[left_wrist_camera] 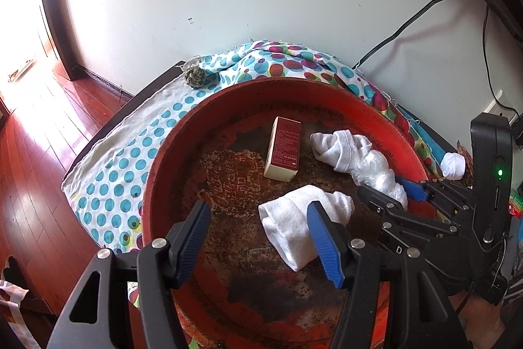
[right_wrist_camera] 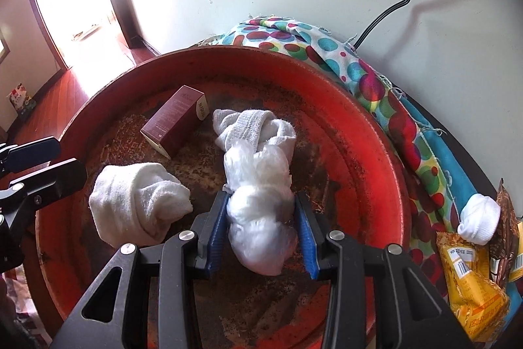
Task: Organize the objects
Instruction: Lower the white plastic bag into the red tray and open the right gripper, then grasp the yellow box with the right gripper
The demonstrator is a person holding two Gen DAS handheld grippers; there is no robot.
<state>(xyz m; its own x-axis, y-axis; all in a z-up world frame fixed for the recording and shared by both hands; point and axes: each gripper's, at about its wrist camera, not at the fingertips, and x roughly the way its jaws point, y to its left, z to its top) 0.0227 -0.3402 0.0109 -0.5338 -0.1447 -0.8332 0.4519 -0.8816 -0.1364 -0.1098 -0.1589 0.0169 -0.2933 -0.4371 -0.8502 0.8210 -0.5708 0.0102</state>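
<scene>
With my right gripper [right_wrist_camera: 260,226] loosely straddling the plastic bundle [right_wrist_camera: 258,218], its length runs toward twelve o'clock, while my left gripper [left_wrist_camera: 258,237] hangs open.

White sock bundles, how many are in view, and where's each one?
3. One rolled sock lies in the red basin toward its left, one sock tangled with clear plastic sits mid-basin, and one balled sock rests outside on the cloth. Others may be hidden.

rusty metal tray [left_wrist_camera: 376,107], cloth socks [right_wrist_camera: 137,201]
</scene>
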